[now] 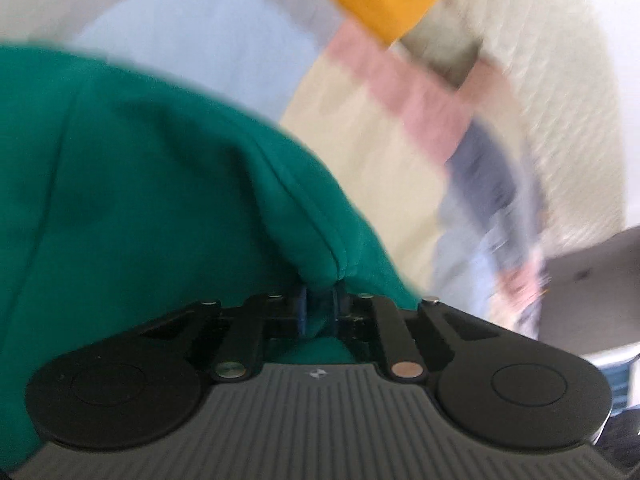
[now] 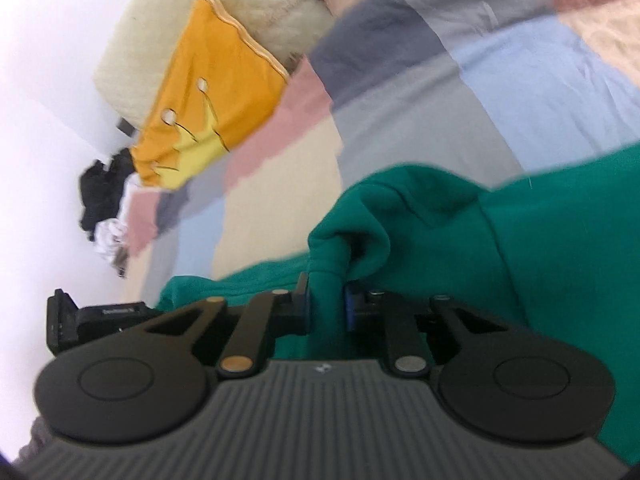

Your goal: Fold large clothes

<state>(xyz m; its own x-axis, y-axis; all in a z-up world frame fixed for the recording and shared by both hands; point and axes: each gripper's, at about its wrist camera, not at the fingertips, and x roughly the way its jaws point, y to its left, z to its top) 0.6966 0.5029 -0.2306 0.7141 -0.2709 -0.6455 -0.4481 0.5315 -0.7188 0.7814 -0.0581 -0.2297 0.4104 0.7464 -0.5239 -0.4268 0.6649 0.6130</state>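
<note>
**A:** So where's the green garment (image 1: 140, 184) at, and what's gripped?

**B:** It's spread on the patchwork bedspread (image 2: 400, 92). In the left wrist view a seamed fold of it is pinched tight in the left gripper (image 1: 320, 308), jaws nearly together. In the right wrist view a bunched edge (image 2: 332, 256) is clamped in the right gripper (image 2: 328, 308), with a thicker wad of cloth between the pads.

**A:** Anything in the way?

**B:** Most of the left view is blocked by the green cloth itself, and the rest is blurred. An orange pillow (image 2: 208, 100) is seen at the head of the bed, leaned on a cream fluffy cushion (image 2: 260, 4). A heap of dark and white clothes (image 2: 104, 208) is piled beside the pillow by the wall. A black device (image 2: 92, 316) is spotted at the bed's near edge, just left of the right gripper. All of it sits well apart from the garment.
</note>
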